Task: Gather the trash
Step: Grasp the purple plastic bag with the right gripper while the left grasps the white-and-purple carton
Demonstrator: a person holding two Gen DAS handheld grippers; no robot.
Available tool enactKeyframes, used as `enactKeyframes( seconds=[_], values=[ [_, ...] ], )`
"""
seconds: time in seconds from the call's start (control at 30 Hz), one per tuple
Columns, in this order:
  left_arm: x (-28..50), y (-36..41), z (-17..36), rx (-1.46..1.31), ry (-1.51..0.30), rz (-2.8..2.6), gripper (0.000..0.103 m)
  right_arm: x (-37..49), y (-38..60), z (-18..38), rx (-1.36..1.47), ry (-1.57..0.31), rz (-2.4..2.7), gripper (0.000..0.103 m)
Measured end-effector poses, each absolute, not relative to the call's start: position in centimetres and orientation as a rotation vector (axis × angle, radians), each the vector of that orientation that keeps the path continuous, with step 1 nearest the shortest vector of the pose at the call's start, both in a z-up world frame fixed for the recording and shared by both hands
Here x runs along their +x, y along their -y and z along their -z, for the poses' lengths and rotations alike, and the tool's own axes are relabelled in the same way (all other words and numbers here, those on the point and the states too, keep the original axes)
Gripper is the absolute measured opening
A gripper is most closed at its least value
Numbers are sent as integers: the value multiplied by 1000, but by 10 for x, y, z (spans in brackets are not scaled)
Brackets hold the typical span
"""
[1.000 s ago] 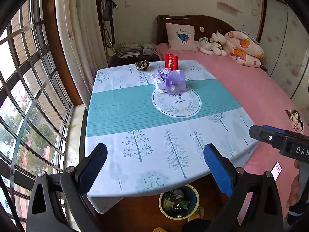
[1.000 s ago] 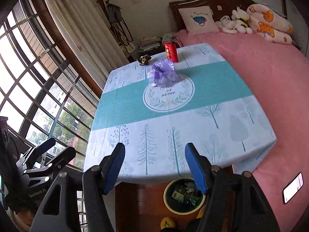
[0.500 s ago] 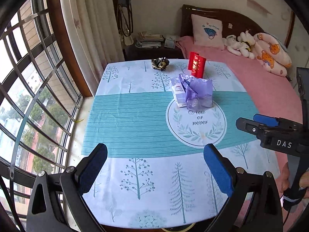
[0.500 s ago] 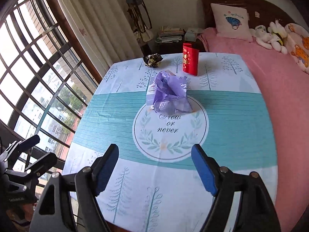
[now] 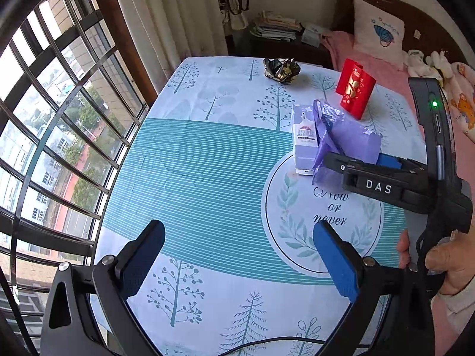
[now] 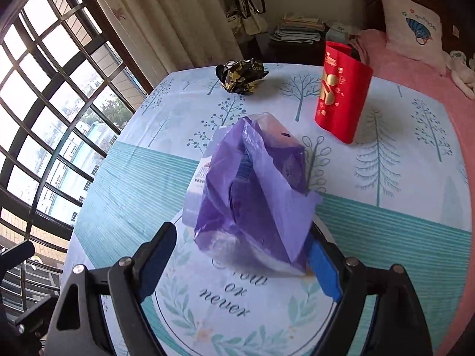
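A crumpled purple plastic bag [image 6: 255, 195] lies mid-table on the tree-print tablecloth [image 6: 386, 237], draped over a white and lavender carton [image 6: 196, 190]. My right gripper [image 6: 240, 258] stands low around the bag's near end. Its jaws are opening, with the bag between them and no pad pressing on it. Behind stand a red packet [image 6: 341, 98] and a black-and-gold crumpled wrapper [image 6: 242, 75]. In the left wrist view my left gripper [image 5: 237, 234] hangs open over bare cloth, nearer the front edge. The bag [image 5: 347, 139], carton [image 5: 304, 145] and right gripper [image 5: 356, 161] lie to its right.
A barred window [image 5: 59, 118] and curtain [image 5: 178, 14] close the left side. A bed with a pink cover [image 6: 415, 68] runs along the right and far side. A dark nightstand with stacked papers [image 6: 297, 29] stands behind the table. A person's hand [image 5: 445, 261] holds the right gripper.
Both grippers have come forward and down over the table, the right one up to the purple bag. The right jaws have spread wider. The bin by the table's front edge has left view.
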State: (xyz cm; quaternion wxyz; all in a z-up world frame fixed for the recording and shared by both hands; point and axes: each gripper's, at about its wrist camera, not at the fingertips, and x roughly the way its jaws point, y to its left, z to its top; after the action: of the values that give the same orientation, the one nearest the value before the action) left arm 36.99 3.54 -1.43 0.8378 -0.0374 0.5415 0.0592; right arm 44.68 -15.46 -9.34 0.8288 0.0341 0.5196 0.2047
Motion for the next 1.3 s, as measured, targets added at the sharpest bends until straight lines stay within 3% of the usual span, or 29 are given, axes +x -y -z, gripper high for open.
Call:
enactKeyframes(
  seconds=[0.3, 0.47, 0.7, 0.93, 1.17, 1.3],
  values=[
    [393, -34, 24, -105, -1184, -184, 99, 465, 158, 121, -8, -1147, -473, 85],
    [415, -22, 29, -94, -1197, -164, 99, 467, 175, 121, -6, -1130, -509, 69],
    [450, 9, 43, -58, -1217, -96, 99, 470, 199, 121, 9, -1123, -524, 32],
    [493, 25, 73, -43, -1268, -61, 99, 473, 226, 121, 76, -1141, -533, 24],
    [531, 24, 102, -116, -1327, -38, 87, 473, 236, 126, 134, -1146, -538, 23],
    [546, 25, 116, -167, -1356, -7, 67, 477, 237, 129, 164, -1155, -539, 23]
  ],
)
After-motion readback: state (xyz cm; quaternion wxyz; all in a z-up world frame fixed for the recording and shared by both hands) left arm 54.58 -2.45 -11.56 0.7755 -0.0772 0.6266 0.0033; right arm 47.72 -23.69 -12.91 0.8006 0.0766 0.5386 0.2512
